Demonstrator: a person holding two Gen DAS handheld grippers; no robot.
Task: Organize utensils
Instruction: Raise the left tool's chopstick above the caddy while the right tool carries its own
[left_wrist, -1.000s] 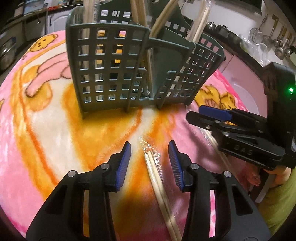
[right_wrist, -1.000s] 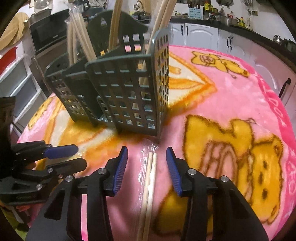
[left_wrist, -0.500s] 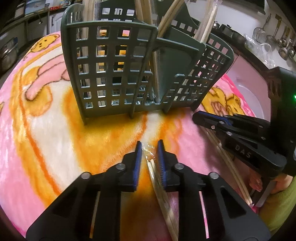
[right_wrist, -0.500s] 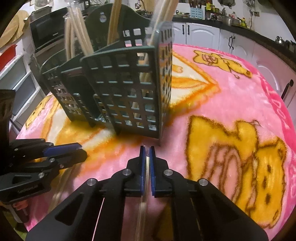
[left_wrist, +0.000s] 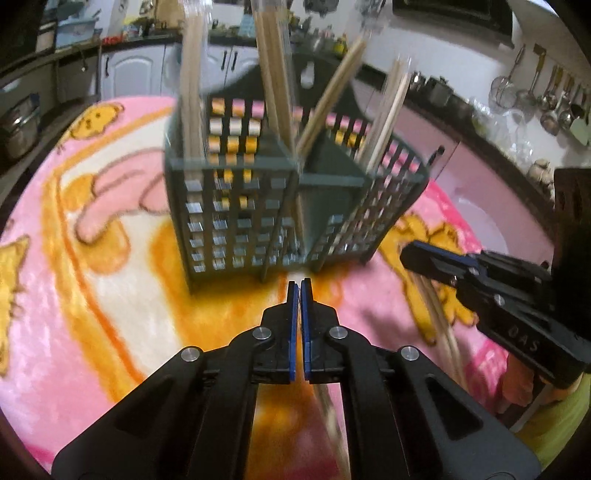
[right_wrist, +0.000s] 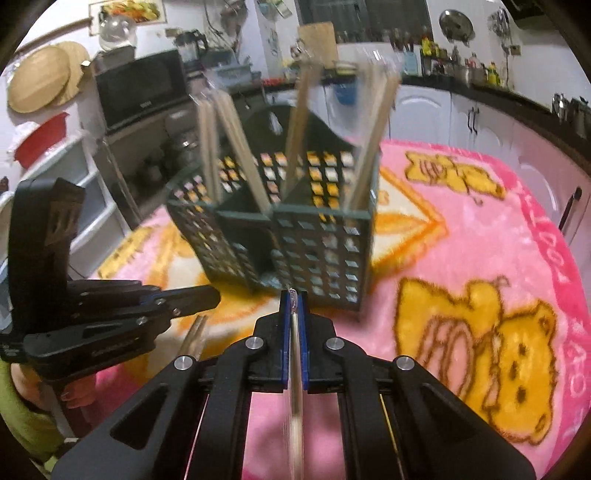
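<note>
Left wrist view: your left claw (left_wrist: 299, 286) has just been closing and its blue pads now stand pressed together. A wrapped pair of chopsticks (left_wrist: 330, 410) runs back beneath the right jaw toward you, blurred — whether its tip is truly pinched between the pads you cannot tell from here. The dark green utensil caddy (left_wrist: 291, 206) stands straight ahead of the claw on the pink blanket (left_wrist: 74, 288) that covers the desk, its open top above the claw tips. So the coming move, as I judge it, turns on swinging a long axis that now points along the claw to near upright over a compartment. Your right claw (left_wrist: 410, 254) comes in from the right, about as near the caddy, with a second wrapped pair (left_wrist: 439, 325) trailing under it.

Right wrist view: your right claw (right_wrist: 293, 295) has also just been closing, and here the grip is plain — the pads clamp a wrapped chopstick pair (right_wrist: 295, 387) whose length runs straight back toward the camera. The caddy (right_wrist: 295, 229) is dead ahead and higher. The left claw (right_wrist: 207, 295) sits at the left, its pair (right_wrist: 195, 332) slanting below.

Count: one caddy with three compartments visible; four chopstick bundles already standing in it; two pairs at the claws; two claws.
</note>
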